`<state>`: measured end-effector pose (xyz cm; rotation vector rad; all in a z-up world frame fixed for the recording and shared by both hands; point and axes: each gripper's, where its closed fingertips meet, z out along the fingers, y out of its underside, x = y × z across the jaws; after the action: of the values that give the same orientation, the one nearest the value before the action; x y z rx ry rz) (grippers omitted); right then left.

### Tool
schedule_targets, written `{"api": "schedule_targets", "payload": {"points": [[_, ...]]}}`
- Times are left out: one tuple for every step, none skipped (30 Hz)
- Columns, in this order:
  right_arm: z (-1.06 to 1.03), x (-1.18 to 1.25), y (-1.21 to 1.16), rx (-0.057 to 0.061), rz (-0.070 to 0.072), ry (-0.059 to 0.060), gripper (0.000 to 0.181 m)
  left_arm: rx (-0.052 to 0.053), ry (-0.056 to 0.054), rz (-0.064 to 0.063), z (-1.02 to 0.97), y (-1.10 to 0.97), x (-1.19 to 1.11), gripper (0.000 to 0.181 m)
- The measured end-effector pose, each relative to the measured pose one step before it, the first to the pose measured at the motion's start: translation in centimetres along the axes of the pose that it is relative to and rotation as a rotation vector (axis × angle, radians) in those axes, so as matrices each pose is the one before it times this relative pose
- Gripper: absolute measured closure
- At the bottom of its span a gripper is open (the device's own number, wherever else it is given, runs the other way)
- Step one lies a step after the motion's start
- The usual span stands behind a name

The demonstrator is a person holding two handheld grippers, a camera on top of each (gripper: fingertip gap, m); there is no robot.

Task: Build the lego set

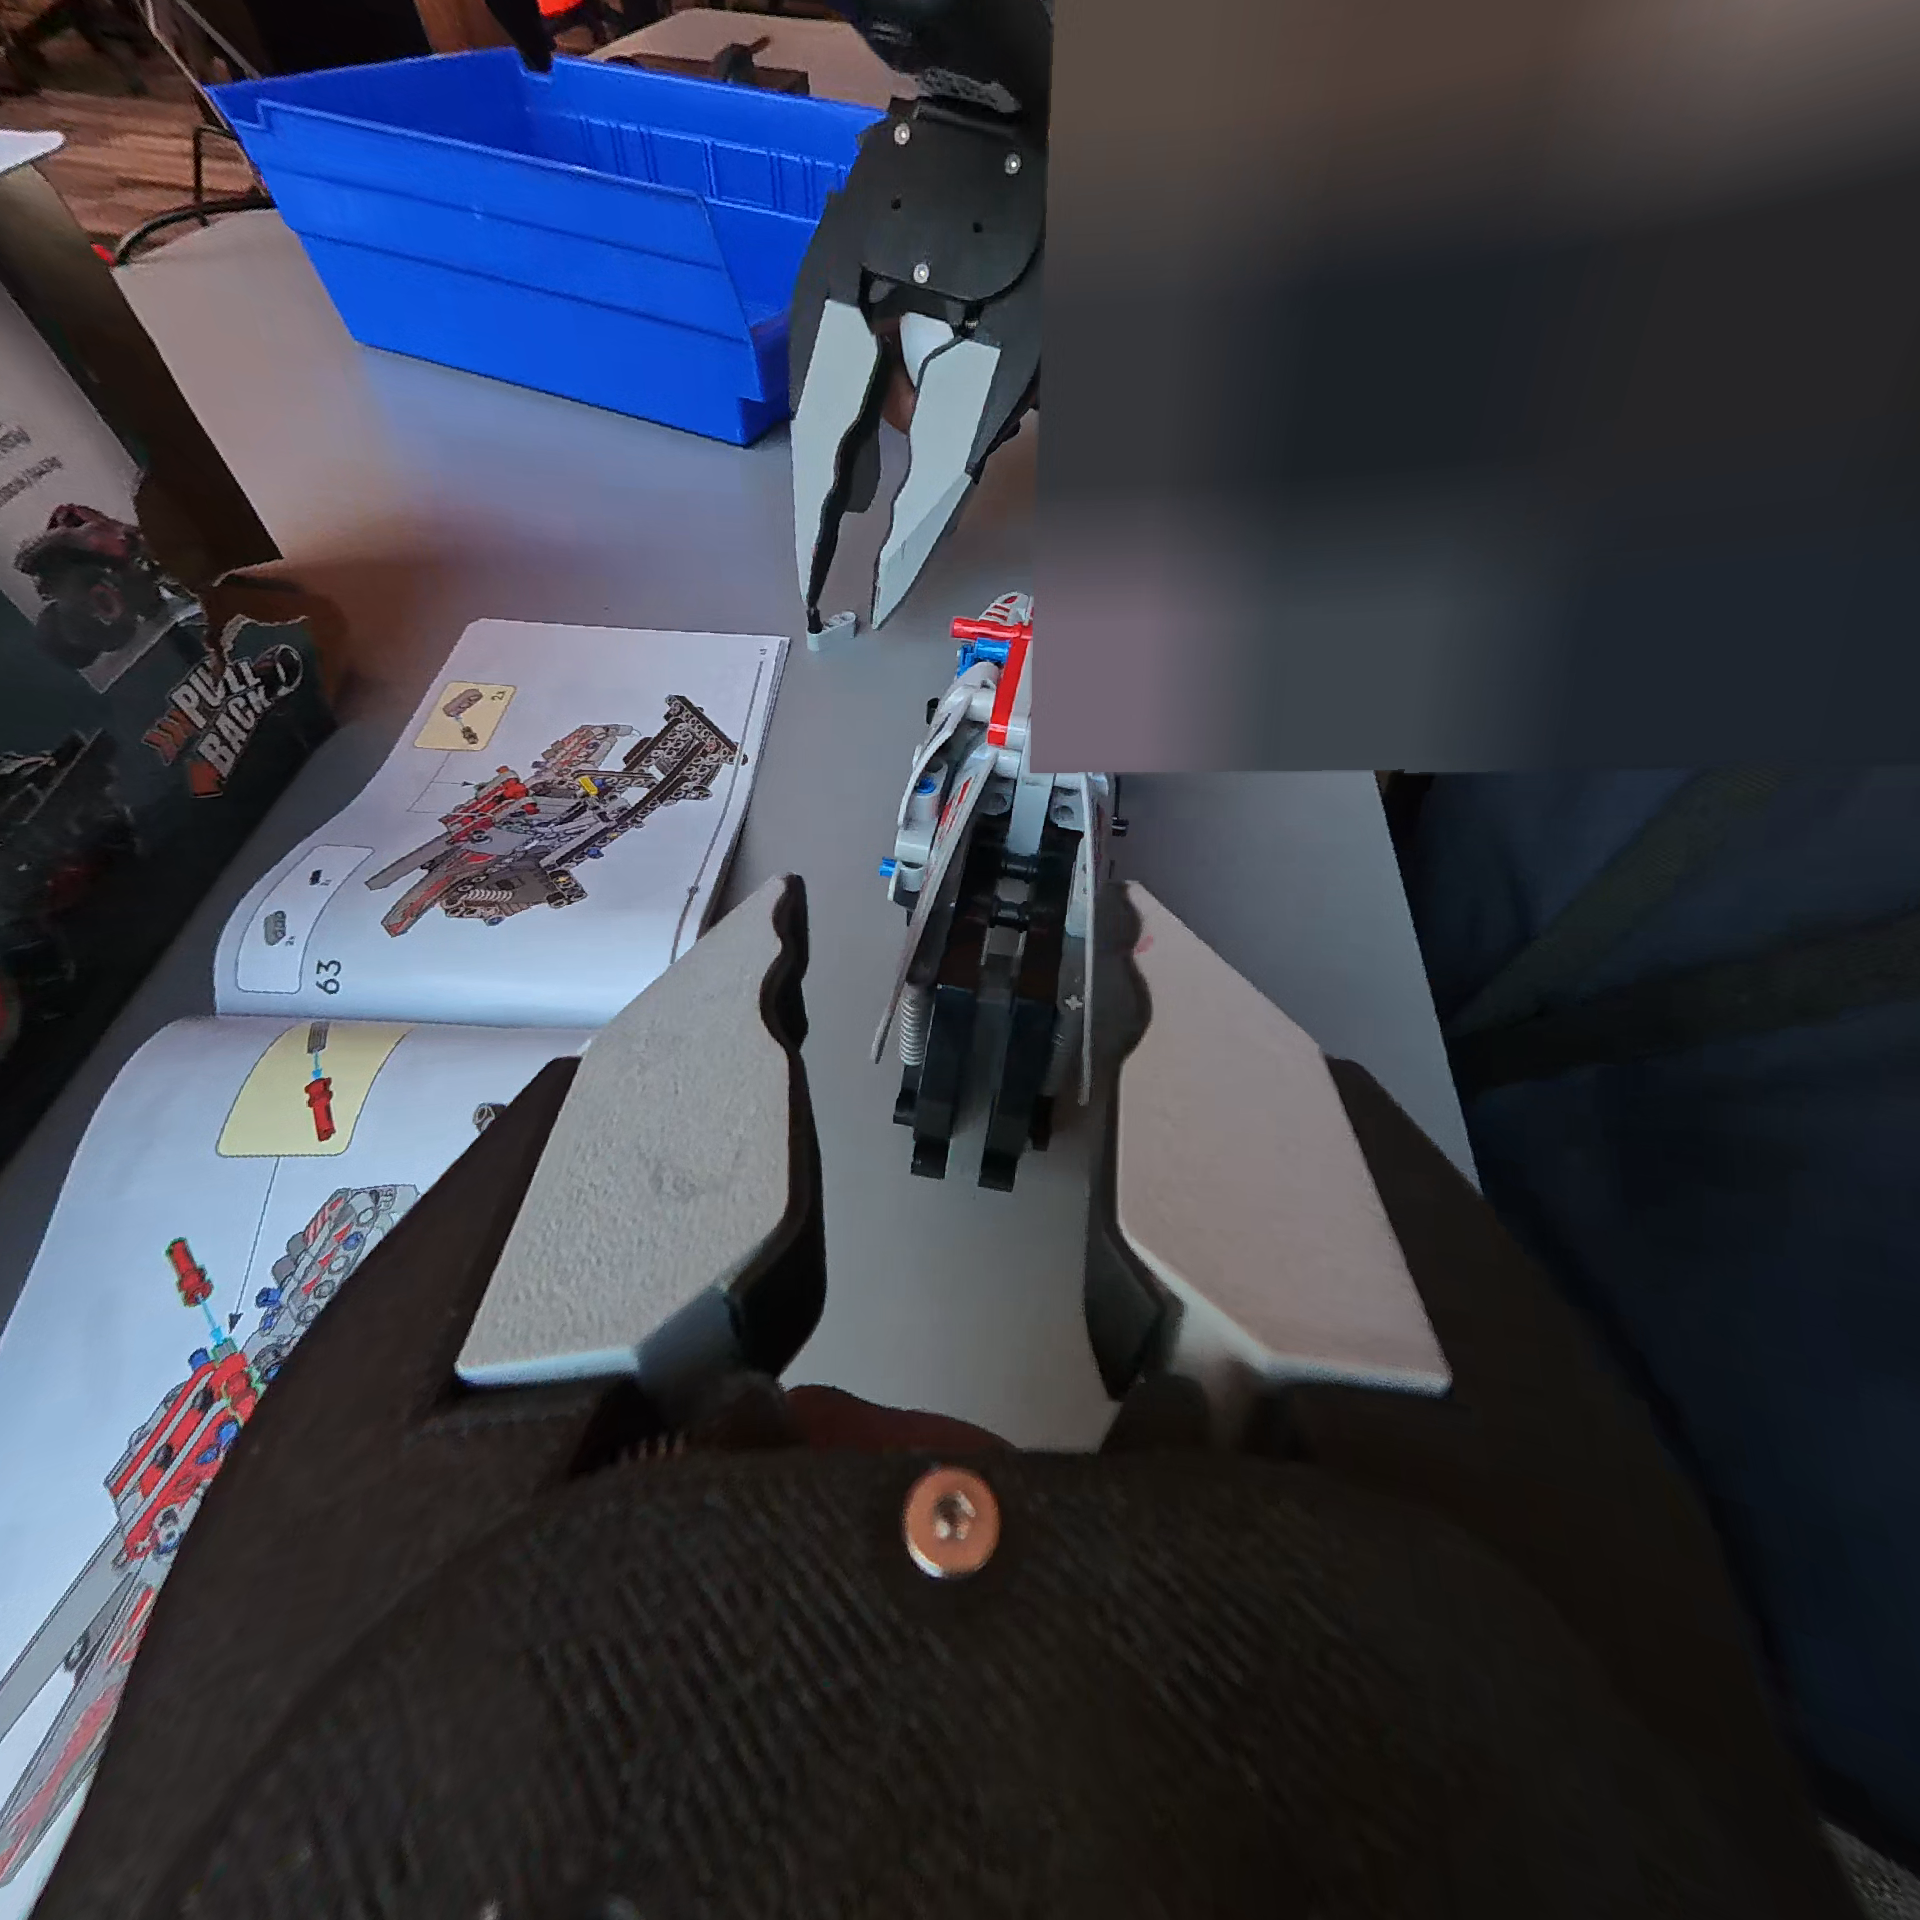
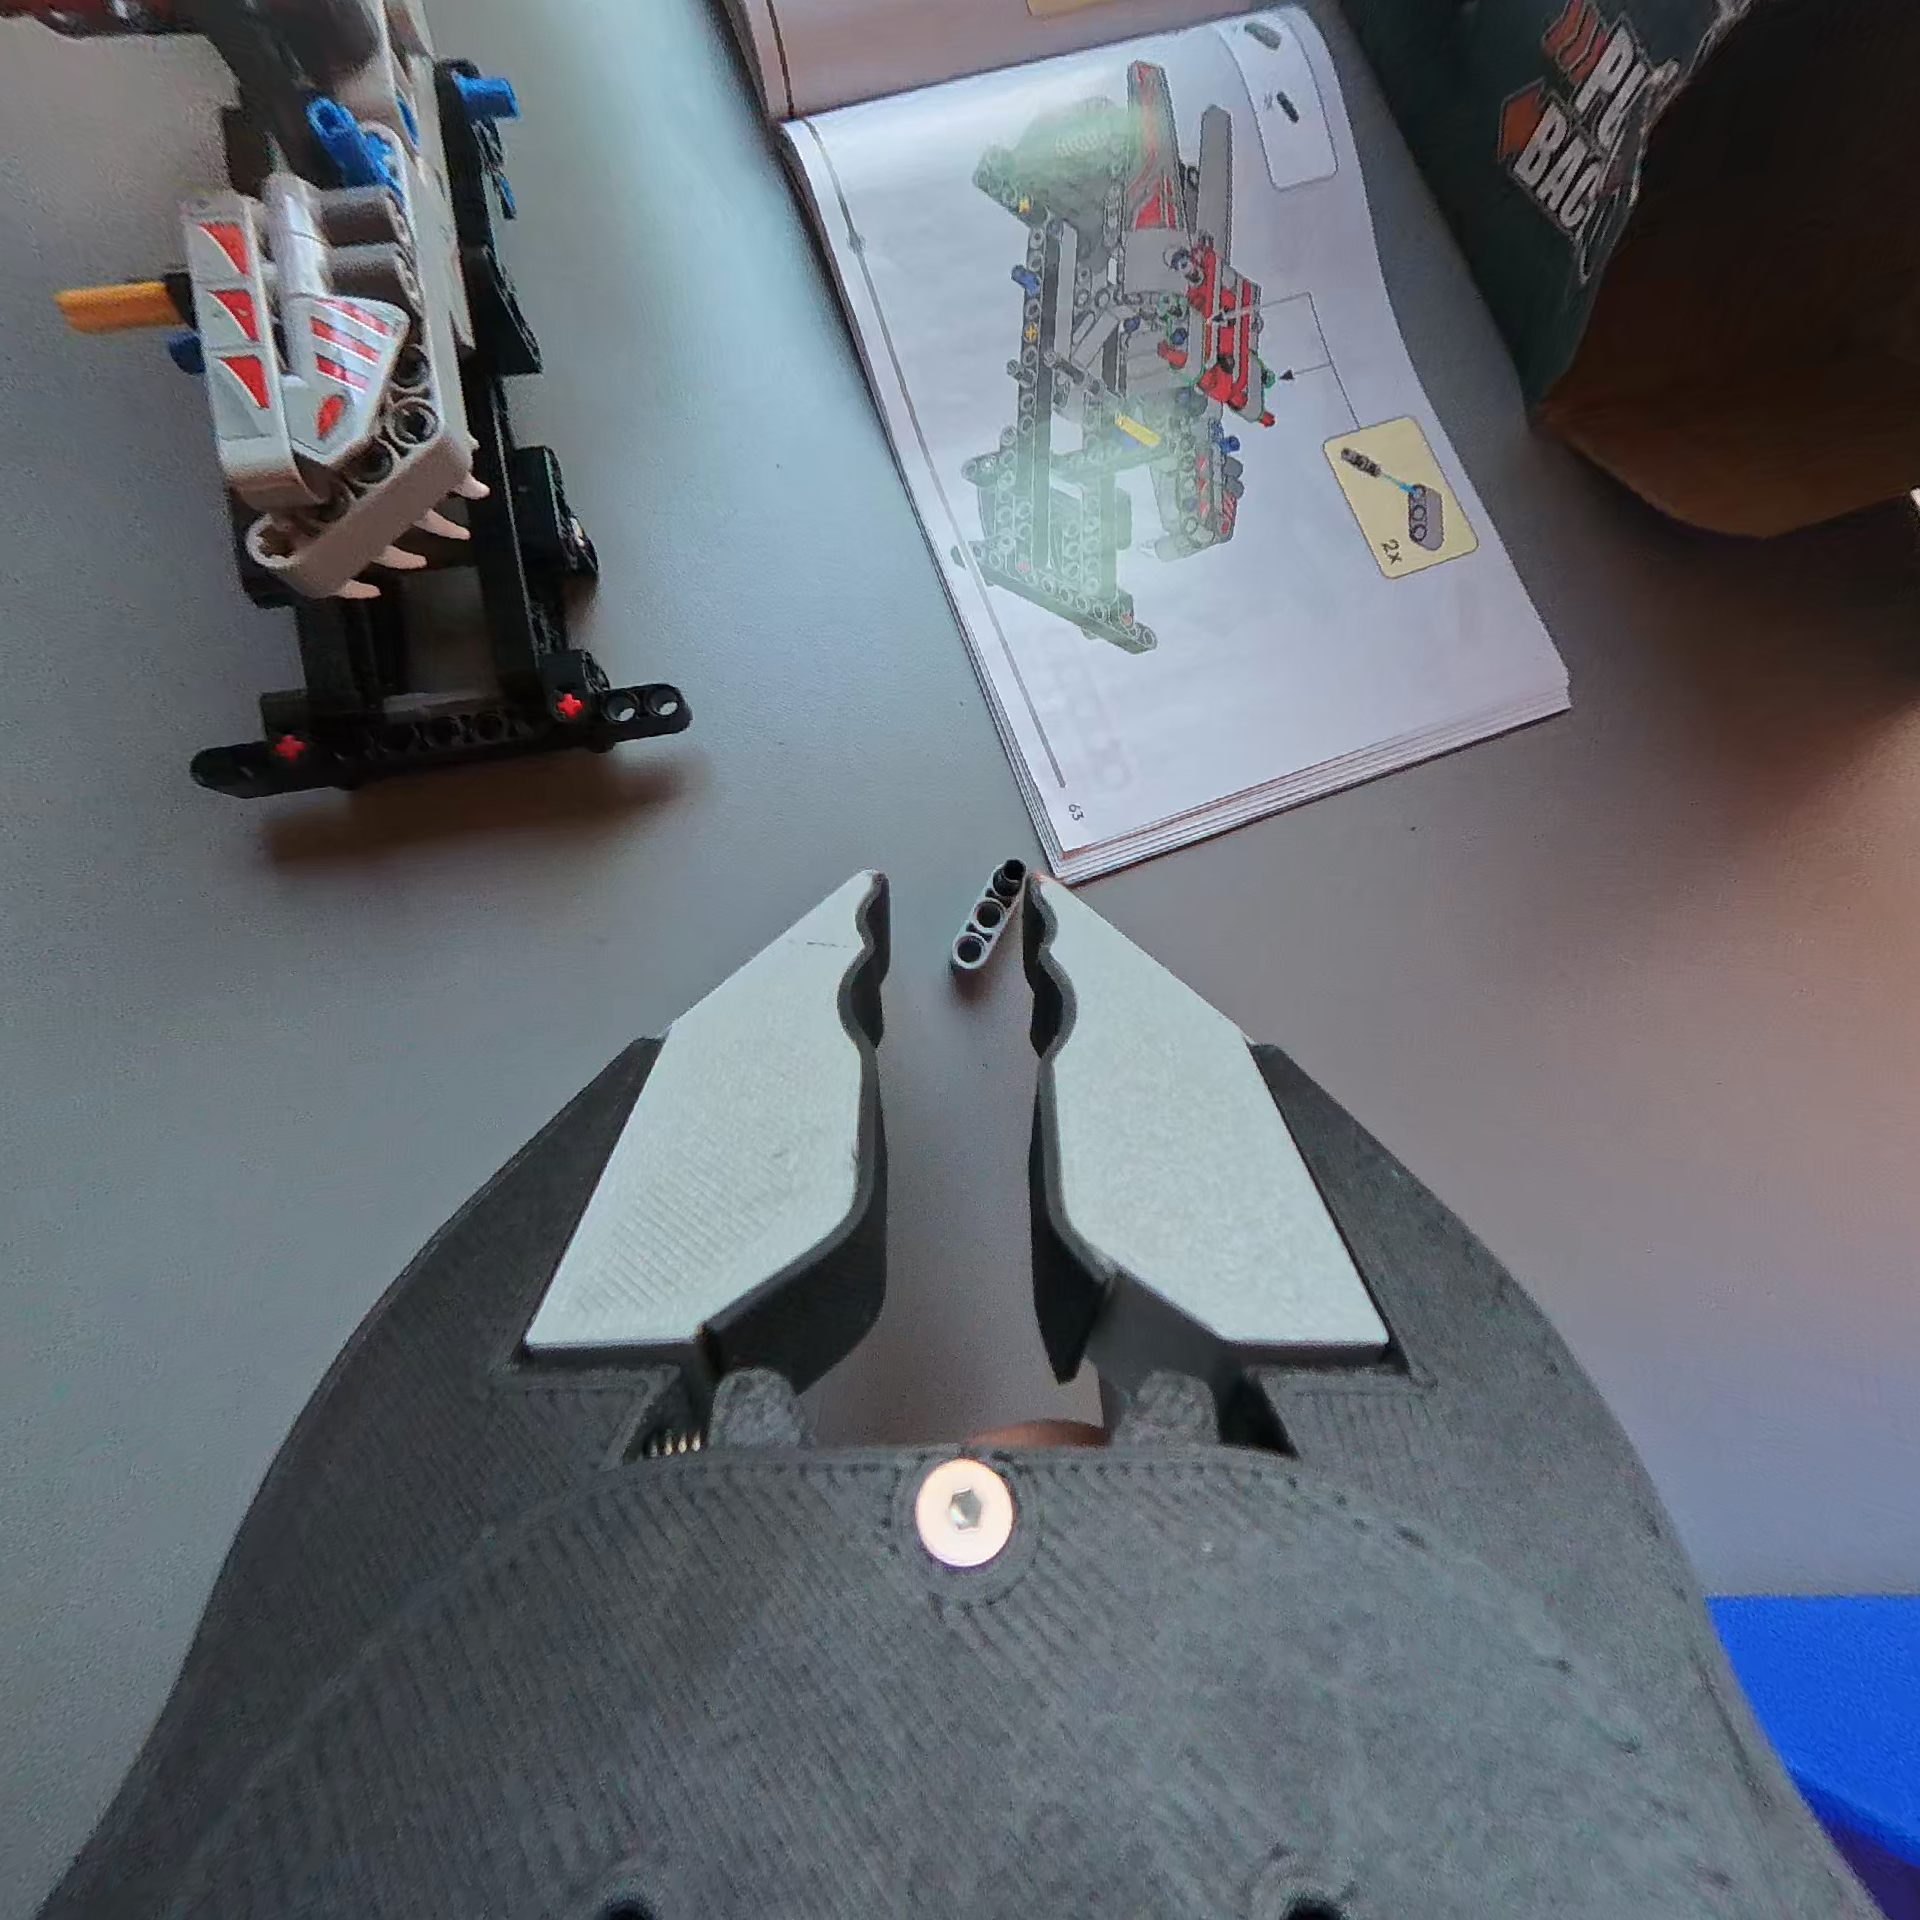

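Right gripper (image 2: 956,904) fingers open around small grey beam (image 2: 987,920) on bench (image 2: 727,935); off-centre closing may flick it away. Left gripper (image 1: 961,925) open, empty.

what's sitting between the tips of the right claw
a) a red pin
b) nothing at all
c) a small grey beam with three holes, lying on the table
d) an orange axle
c: the right wrist view shows the small grey beam on the table in the gap of the open right claw, close to one fingertip.
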<state>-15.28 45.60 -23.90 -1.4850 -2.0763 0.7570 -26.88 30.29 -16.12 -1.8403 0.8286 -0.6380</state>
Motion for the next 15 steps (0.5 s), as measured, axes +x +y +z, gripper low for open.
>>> {"api": "schedule_targets", "payload": {"points": [[0.07, 0.052, 0.135, -0.0069, 0.0024, 0.0005, 0.159, -0.0042, 0.0054, 0.0012, 0.155, 0.053, 0.151, 0.126], [0.032, -0.005, 0.068, -0.0044, -0.0008, -0.0014, 0.159, -0.0039, 0.0089, 0.0021, 0.146, 0.076, 0.201, 0.125], [-0.053, -0.059, -0.087, 0.0006, -0.0079, -0.0015, 0.159, -0.0036, 0.0044, 0.0021, 0.144, 0.082, 0.116, 0.124], [-0.178, -0.219, -0.355, 0.0148, -0.0163, -0.0051, 0.159, -0.0038, -0.0004, 0.0016, 0.145, 0.072, 0.045, 0.123], [-0.284, -0.513, -0.696, 0.0345, -0.0245, -0.0167, 0.158, -0.0043, -0.0015, 0.0005, 0.122, 0.062, 0.004, 0.121], [-0.314, -0.783, -0.936, 0.0471, -0.0294, -0.026, 0.158, -0.0029, 0.0019, -0.0005, 0.111, 0.008, 0.069, 0.12], [-0.252, -0.798, -1.051, 0.0485, -0.0254, -0.0255, 0.158, 0.0014, 0.0036, -0.002, 0.107, -0.081, 0.116, 0.12], [-0.124, -0.789, -1.004, 0.0426, -0.015, -0.0279, 0.157, 0.0038, 0.005, -0.0009, 0.099, -0.144, 0.16, 0.119], [0.032, -0.841, -0.909, 0.0336, -0.0059, -0.035, 0.154, 0.004, 0.0026, 0.0014, 0.116, -0.16, 0.151, 0.12], [0.161, -0.806, -0.814, 0.0283, -0.0026, -0.0347, 0.152, 0.0027, -0.0008, 0.0033, 0.129, -0.138, 0.114, 0.12], [0.265, -0.711, -0.765, 0.0278, -0.0023, -0.0294, 0.15, 0.0, -0.0024, 0.0049, 0.149, -0.106, 0.096, 0.12], [0.308, -0.62, -0.659, 0.0243, 0.0, -0.0264, 0.148, -0.0023, -0.0059, 0.0056, 0.157, -0.053, 0.038, 0.12], [0.339, -0.467, -0.496, 0.0169, 0.0029, -0.0207, 0.147, -0.0036, -0.0092, 0.005, 0.174, -0.017, -0.029, 0.121], [0.342, -0.314, -0.324, 0.0097, 0.0035, -0.0134, 0.145, -0.0058, -0.0094, 0.0032, 0.189, 0.03, -0.063, 0.121], [0.324, -0.131, -0.182, 0.003, 0.0024, -0.0037, 0.144, -0.0084, -0.0063, 0.0025, 0.199, 0.083, -0.038, 0.122]]}}
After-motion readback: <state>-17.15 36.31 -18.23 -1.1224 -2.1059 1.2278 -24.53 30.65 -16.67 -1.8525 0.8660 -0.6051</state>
